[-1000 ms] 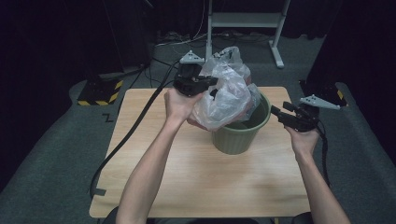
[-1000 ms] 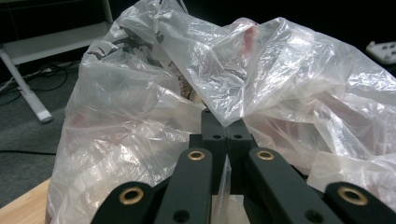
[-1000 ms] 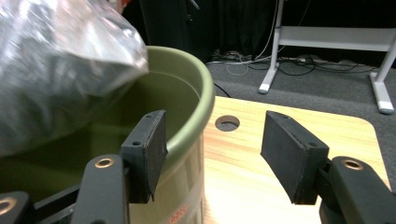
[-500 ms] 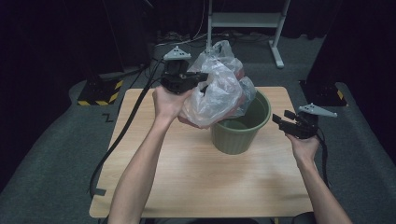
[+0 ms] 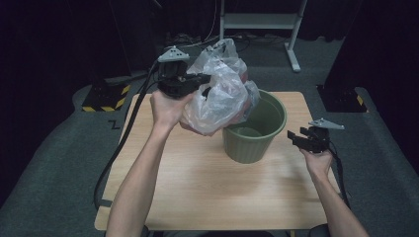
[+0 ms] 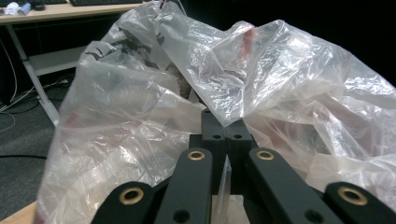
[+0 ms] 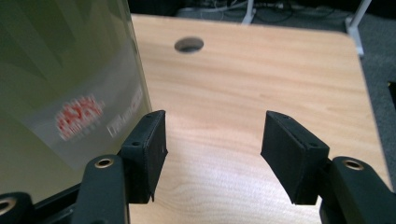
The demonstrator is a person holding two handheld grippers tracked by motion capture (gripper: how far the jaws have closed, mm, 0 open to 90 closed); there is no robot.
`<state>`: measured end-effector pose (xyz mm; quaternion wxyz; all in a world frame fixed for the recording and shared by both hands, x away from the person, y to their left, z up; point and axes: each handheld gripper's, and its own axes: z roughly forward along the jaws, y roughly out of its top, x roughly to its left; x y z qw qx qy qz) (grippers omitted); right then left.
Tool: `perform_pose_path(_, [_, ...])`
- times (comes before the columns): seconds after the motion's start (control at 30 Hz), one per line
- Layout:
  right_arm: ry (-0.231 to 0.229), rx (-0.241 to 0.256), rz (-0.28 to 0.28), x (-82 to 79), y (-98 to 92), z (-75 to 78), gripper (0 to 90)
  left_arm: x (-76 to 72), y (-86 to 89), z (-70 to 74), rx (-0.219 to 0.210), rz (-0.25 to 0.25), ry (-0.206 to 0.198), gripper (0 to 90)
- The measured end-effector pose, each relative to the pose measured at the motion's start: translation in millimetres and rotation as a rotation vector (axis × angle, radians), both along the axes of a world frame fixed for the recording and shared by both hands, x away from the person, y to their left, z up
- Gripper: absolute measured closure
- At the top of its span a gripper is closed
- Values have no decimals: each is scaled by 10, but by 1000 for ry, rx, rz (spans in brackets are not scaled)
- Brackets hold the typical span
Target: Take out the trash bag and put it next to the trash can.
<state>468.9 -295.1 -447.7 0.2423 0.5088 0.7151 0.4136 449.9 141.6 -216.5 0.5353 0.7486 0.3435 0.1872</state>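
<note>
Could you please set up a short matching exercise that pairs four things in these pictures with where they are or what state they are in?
Things:
1. clear plastic bag
2. green bin
3. left tool
4. right tool

Places or states:
A. stands upright on the wooden table
B. open, holding nothing, beside the bin's right wall
C. held up in the air, above and to the left of the bin's rim
D. shut on a fold of plastic

Pairs: 1-C, 2-A, 3-D, 4-B
</note>
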Motion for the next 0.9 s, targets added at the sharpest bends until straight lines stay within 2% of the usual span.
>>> perform_pose_path(0.07, [23,-39,8,28,38,-91,395,-10,43,-6,1,8,3,900])
perform_pose_path(0.37, [88,-83,37,94,175,-250,384,-51,216,-26,-7,36,5,900])
perform_pose_path(0.4, [100,-100,38,106,194,-285,383,-61,252,-24,-16,38,6,900])
perform_pose_path(0.7, [137,-147,29,135,222,-453,365,-99,373,-16,-16,58,0,900])
perform_pose_path(0.9, [152,-158,26,143,242,-529,348,-118,461,-16,-32,71,-1,900])
